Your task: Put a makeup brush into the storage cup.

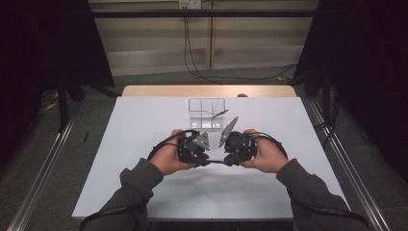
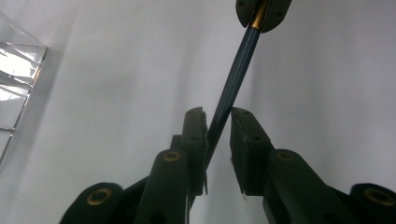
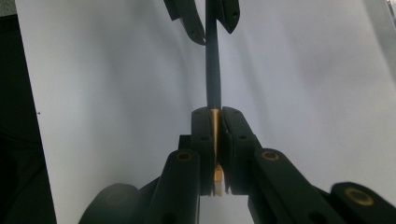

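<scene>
Forearms in from near edge, hands level, facing each other above the tabletop.
Left gripper: jaws narrowly parted around pen, one pad touching.
Right gripper: clamped tight on pen's gold end.
Beyond: clear rack, holding another pen.

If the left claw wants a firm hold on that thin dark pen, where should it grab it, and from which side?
Probably the free end of the pen's dark barrel, from the end opposite the right claw, which is shut on its gold end. The barrel is slim, straight and bridges the two claws. The left claw straddles it; one pad seems to touch, the other stands clear, so closing squarely across it should do.
</scene>
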`<action>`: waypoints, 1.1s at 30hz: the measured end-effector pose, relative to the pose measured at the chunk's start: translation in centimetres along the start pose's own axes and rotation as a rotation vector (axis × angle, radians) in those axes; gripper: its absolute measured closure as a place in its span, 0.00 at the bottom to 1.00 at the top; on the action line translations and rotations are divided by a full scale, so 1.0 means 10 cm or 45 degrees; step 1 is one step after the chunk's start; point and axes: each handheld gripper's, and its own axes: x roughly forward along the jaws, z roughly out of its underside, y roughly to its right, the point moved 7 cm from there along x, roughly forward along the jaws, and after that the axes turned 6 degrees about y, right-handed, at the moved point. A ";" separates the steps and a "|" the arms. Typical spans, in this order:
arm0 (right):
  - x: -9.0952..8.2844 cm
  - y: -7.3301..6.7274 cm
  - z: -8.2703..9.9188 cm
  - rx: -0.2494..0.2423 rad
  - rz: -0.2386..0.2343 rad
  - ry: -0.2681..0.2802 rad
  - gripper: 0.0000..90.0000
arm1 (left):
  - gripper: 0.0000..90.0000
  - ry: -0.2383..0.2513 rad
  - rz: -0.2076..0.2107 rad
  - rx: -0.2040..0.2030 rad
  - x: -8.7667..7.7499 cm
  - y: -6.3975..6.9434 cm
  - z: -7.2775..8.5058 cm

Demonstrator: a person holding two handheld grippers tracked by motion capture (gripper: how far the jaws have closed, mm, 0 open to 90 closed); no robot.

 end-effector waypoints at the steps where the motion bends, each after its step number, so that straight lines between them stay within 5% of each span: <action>1: 0.00 0.00 -0.01 -0.008 -0.005 0.010 0.94 | 0.85 -0.008 -0.003 -0.008 0.01 0.01 0.01; 6: -0.02 -0.02 -0.05 -0.021 0.002 0.006 0.94 | 0.85 -0.010 -0.005 -0.010 0.02 0.00 0.01; 12: -0.03 0.01 -0.03 -0.007 0.001 0.029 0.94 | 0.83 0.098 0.013 -0.025 -0.04 -0.01 -0.05; 17: 0.00 0.00 -0.04 -0.034 -0.008 0.032 0.94 | 0.81 0.067 0.024 0.025 -0.01 0.03 -0.08; 33: -0.01 -0.02 -0.08 -0.023 -0.008 0.059 0.94 | 0.85 0.052 0.019 0.052 0.02 0.05 -0.09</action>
